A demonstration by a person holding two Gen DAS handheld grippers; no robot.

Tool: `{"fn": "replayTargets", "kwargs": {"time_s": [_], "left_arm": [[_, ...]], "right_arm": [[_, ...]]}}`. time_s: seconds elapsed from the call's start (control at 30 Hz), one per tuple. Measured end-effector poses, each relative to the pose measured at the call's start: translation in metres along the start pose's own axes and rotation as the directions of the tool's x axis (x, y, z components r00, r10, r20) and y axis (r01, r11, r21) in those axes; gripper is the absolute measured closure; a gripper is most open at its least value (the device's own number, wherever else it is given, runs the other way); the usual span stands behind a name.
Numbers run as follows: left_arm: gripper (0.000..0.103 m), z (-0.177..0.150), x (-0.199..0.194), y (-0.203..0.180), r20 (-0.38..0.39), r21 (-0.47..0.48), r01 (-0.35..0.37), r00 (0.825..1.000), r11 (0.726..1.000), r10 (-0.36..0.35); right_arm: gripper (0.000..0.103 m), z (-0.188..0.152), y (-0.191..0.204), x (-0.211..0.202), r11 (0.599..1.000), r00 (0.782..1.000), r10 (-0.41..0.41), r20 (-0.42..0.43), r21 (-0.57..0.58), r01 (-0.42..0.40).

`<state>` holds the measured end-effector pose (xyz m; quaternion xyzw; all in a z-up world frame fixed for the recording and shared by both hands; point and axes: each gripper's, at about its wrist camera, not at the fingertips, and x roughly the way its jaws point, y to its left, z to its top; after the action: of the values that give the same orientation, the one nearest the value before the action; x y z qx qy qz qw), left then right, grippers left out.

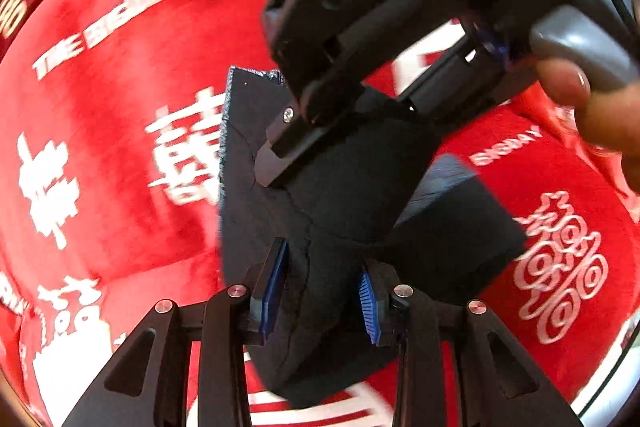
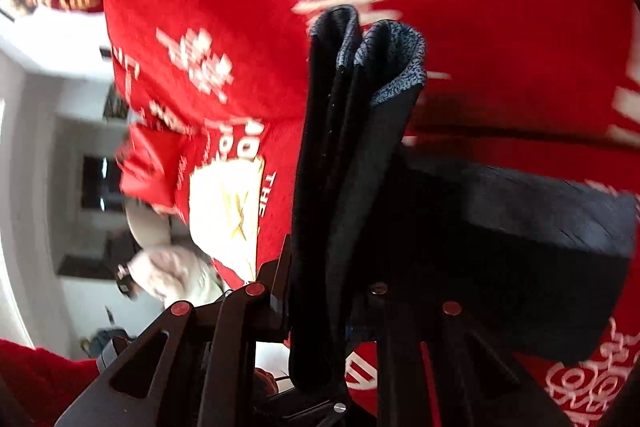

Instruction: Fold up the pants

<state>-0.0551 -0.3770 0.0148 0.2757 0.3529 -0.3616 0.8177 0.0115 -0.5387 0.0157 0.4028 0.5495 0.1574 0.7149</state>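
The dark navy pants (image 1: 340, 195) are bunched and lifted above a red cloth with white lettering (image 1: 120, 107). My left gripper (image 1: 322, 291) has its blue-padded fingers (image 1: 274, 283) closed on a thick fold of the pants. My right gripper shows in the left wrist view (image 1: 320, 131) above, clamped on the same fabric, with a hand behind it. In the right wrist view the right gripper (image 2: 320, 291) is shut on folded layers of the pants (image 2: 352, 147), which stand up between its fingers and show a grey knit inner side.
The red cloth (image 2: 240, 7) covers the whole work surface. In the right wrist view, a room with white walls, dark furniture and a person in light clothes (image 2: 168, 275) lies beyond the cloth's left edge.
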Motion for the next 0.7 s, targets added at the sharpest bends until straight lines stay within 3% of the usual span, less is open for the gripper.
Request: {"fn": "replayTargets", "kwargs": {"time_s": [0.17,0.27,0.47,0.57,0.67,0.7], "left_arm": [[0.069,0.01,0.021,-0.065,-0.037,0.097,0.038,0.999,0.995,-0.034],[0.069,0.004,0.047,-0.103,-0.105,0.14,0.053,0.994,0.989,-0.039],[0.069,0.005,0.075,-0.144,-0.167,0.191,0.071,0.985,0.979,-0.039],[0.067,0.0,0.085,-0.148,-0.202,0.203,0.064,0.979,0.977,-0.023],[0.046,0.003,0.085,-0.149,-0.225,0.206,0.085,0.974,0.975,-0.038],[0.033,0.001,0.085,-0.145,-0.23,0.191,0.085,0.972,0.978,-0.04]], "right_arm": [[0.082,-0.027,-0.07,-0.043,0.993,0.997,0.022,0.069,0.111,-0.03],[0.082,-0.047,-0.112,-0.038,0.982,0.997,-0.001,0.08,0.189,-0.014],[0.082,-0.066,-0.169,-0.033,0.96,0.995,-0.009,0.099,0.281,-0.019],[0.082,-0.069,-0.187,-0.026,0.953,0.996,-0.04,0.074,0.301,0.016],[0.079,-0.073,-0.187,-0.019,0.953,0.996,-0.054,0.072,0.302,0.03],[0.079,-0.074,-0.187,-0.019,0.953,0.996,-0.06,0.072,0.301,0.036]]}}
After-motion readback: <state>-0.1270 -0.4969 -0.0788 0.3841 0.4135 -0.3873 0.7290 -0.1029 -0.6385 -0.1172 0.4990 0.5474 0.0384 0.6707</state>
